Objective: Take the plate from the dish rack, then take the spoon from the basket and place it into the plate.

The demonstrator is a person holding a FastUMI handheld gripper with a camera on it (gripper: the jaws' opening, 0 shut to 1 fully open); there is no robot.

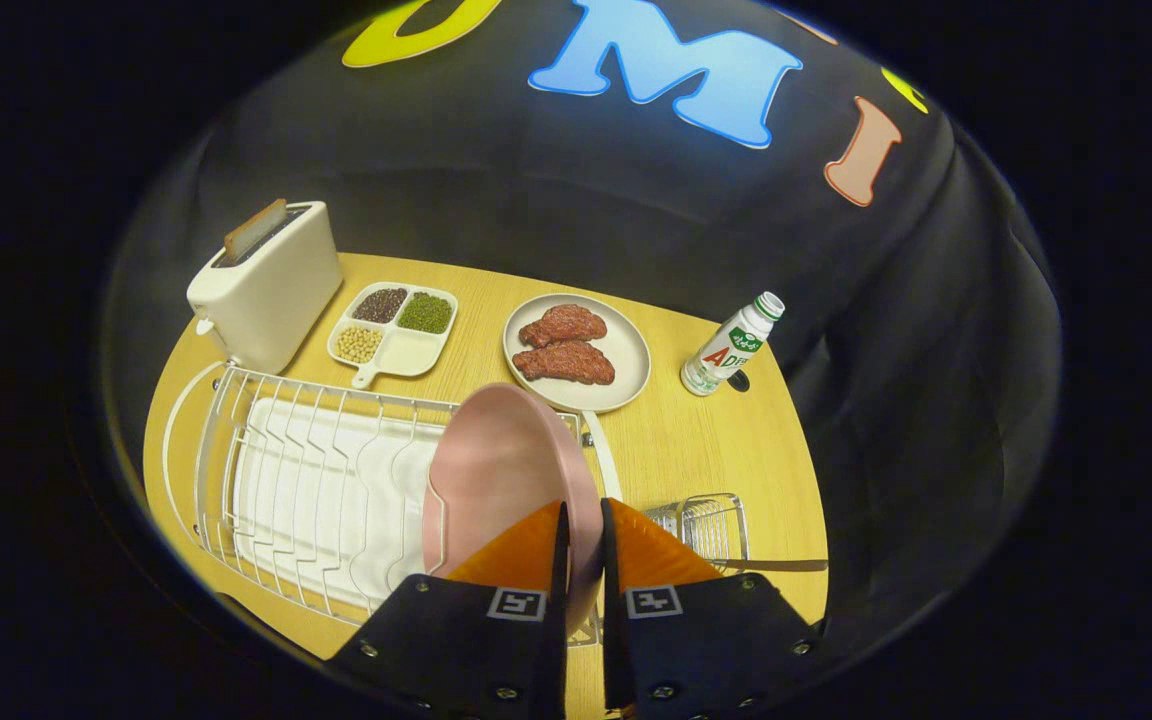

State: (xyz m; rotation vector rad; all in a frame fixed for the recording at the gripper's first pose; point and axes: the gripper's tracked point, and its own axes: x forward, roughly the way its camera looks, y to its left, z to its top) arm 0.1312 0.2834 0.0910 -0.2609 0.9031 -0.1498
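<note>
Light wood-grain tabletop (696, 450) under everything, pretty smooth looking. Got my gripper (583, 530) clamped on the rim of the pink plate (506, 470), one finger each side, so it stands on edge over the right end of the white wire dish rack (306, 480). Plate's round, matte, soft pastel pink. Rack has thin metal rods over a ribbed white drip tray. Small wire basket (711, 520) sits just right of my fingers. Beyond: boxy cream toaster (266, 285), divided dish of beans (394, 330), beige plate with two meat patties (576, 350), little plastic bottle (733, 345).
</note>
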